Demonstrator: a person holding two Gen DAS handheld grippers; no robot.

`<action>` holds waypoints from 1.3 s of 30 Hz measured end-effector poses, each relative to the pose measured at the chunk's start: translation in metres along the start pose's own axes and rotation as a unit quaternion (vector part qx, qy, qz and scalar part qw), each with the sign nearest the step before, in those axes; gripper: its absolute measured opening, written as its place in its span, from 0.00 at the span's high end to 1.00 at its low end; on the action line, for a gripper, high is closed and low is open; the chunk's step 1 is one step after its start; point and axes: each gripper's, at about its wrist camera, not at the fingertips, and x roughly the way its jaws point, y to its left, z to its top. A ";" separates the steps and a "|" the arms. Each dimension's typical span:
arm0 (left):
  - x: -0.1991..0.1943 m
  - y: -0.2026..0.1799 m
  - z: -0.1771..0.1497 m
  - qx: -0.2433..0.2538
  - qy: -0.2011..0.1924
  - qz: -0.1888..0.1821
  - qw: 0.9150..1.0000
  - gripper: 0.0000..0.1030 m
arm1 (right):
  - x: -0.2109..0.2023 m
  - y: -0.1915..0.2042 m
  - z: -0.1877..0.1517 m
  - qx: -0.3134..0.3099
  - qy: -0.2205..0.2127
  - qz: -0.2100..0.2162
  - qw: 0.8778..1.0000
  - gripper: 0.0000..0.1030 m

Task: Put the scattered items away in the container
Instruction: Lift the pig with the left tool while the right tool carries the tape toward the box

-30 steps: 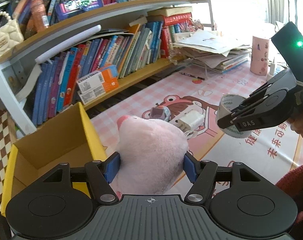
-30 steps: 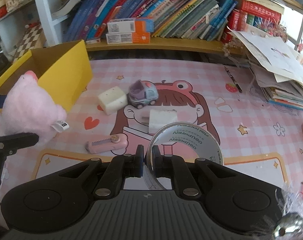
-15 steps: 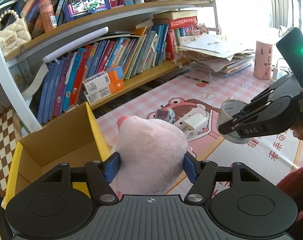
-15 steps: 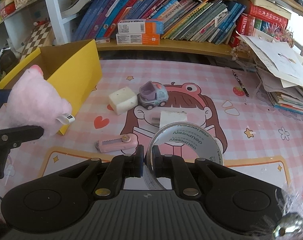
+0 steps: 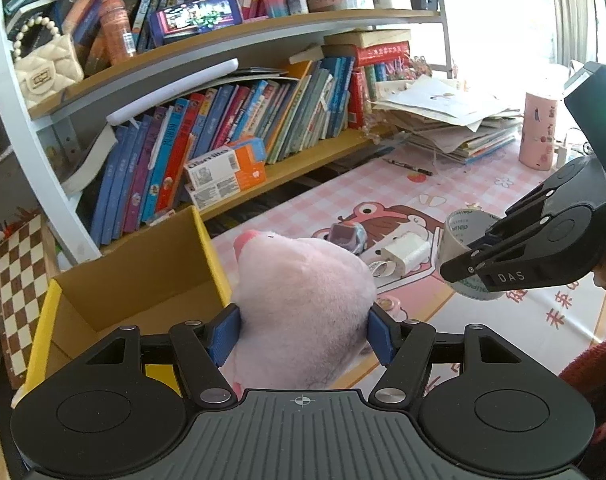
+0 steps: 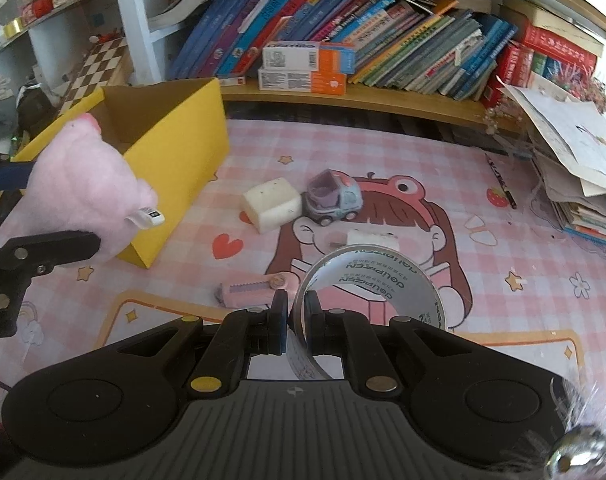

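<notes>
My left gripper (image 5: 303, 334) is shut on a pink plush toy (image 5: 303, 300), held in the air just right of the open yellow cardboard box (image 5: 139, 280). In the right wrist view the plush toy (image 6: 83, 184) hangs beside the box (image 6: 175, 148). My right gripper (image 6: 295, 312) is shut on the wall of a clear tape roll (image 6: 379, 276), raised above the pink mat. The tape roll (image 5: 459, 240) and the right gripper (image 5: 463, 260) also show in the left wrist view. On the mat lie a white sponge block (image 6: 271, 204), a toy car (image 6: 335, 198), a white charger (image 6: 373, 238) and a pink utility knife (image 6: 255, 290).
A bookshelf (image 6: 343, 96) full of books runs along the back of the desk. Stacked papers (image 6: 575, 168) sit at the right, with a pen (image 6: 499, 180) beside them. A pink cup (image 5: 539, 136) stands far right. A checkered board (image 5: 19, 272) leans left of the box.
Both grippers have lifted a little with their loads; the plush toy sits higher and nearer the box's rim. The items on the mat have not moved.
</notes>
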 end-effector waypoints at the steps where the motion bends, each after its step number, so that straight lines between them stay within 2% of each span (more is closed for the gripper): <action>1: -0.001 0.001 0.000 -0.002 0.000 0.002 1.000 0.36 | 0.000 0.001 0.001 -0.002 0.000 0.002 1.000 0.92; 26: -0.014 0.028 -0.012 -0.046 0.006 0.041 0.998 0.36 | 0.001 0.036 0.017 -0.063 -0.001 0.049 0.997 0.92; 39: -0.019 0.050 -0.012 -0.072 0.000 0.070 0.995 0.36 | 0.000 0.053 0.040 -0.105 -0.023 0.074 0.991 0.92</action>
